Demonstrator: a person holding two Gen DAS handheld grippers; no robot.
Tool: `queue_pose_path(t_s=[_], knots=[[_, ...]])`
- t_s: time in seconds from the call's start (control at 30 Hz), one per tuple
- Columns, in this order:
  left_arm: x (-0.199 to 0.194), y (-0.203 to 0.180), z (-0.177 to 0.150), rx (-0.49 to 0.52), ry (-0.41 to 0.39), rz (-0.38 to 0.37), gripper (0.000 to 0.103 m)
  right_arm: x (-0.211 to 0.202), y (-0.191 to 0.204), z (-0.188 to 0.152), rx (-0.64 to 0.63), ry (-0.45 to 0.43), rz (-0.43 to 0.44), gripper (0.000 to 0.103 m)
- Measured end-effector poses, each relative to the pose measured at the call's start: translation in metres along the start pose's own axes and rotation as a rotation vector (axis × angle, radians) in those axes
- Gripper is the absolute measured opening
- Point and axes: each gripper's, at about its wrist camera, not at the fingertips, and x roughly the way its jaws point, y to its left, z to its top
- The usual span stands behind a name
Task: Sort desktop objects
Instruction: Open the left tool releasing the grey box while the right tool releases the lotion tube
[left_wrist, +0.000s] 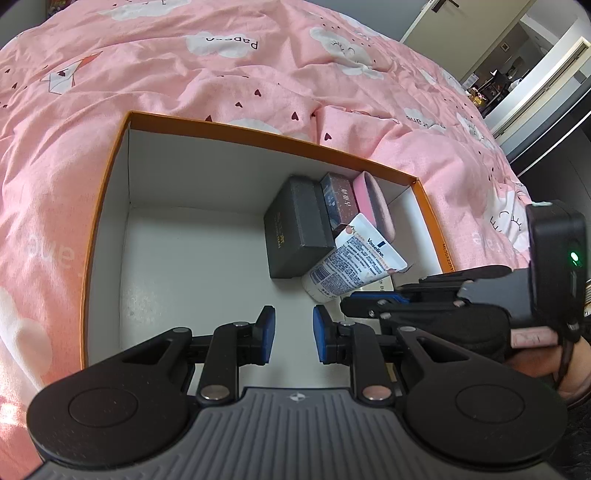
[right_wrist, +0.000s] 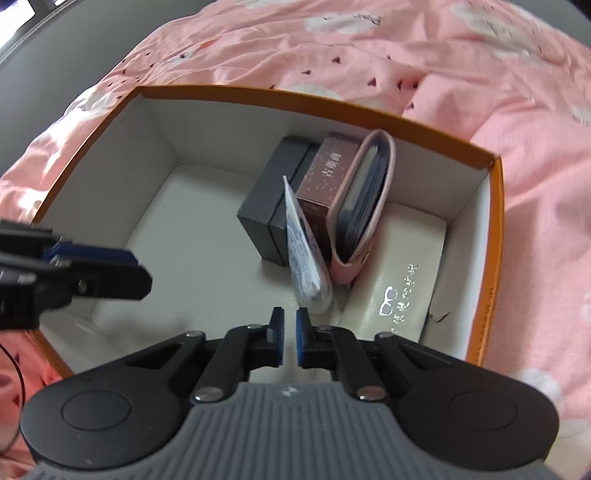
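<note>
Both grippers hang over the box (right_wrist: 496, 236), left gripper (left_wrist: 293, 334) and right gripper (right_wrist: 290, 338) with jaws nearly together and empty; the tube (right_wrist: 306, 254) leans on the black case (right_wrist: 264, 206) toward the far right corner. I judge placing is finished; next needs a new object from outside. Only the right view shows the white case (right_wrist: 399, 273) along the right wall.

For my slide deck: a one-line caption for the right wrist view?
Orange-rimmed box on pink bedding holding black box, Vaseline tube, brown carton, pink wallet, white glasses case.
</note>
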Motion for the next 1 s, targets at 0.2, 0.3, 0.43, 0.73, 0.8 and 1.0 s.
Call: queue_pose_path(t_s=[0.2, 0.3, 0.43, 0.73, 0.8, 1.0], knots=[[0.002, 0.001, -0.001, 0.001, 0.006, 0.000, 0.024, 0.007, -0.006, 0.005, 0.074, -0.001, 0.008, 0.003], [0.003, 0.001, -0.002, 0.001, 0.010, 0.002, 0.024, 0.010, -0.005, 0.006, 0.067, -0.006, 0.000, 0.003], [0.003, 0.001, -0.002, 0.002, 0.011, 0.002, 0.025, 0.011, -0.003, 0.007, 0.051, -0.005, 0.001, 0.003], [0.005, 0.002, -0.004, -0.005, 0.022, 0.004, 0.026, -0.004, 0.001, -0.005, -0.038, -0.019, -0.068, 0.010], [0.005, 0.002, -0.004, -0.004, 0.023, 0.002, 0.026, -0.003, -0.002, -0.006, -0.029, -0.023, -0.067, 0.010], [0.003, 0.002, -0.007, -0.003, 0.023, 0.007, 0.026, 0.006, -0.006, -0.004, 0.011, -0.035, -0.034, 0.010]])
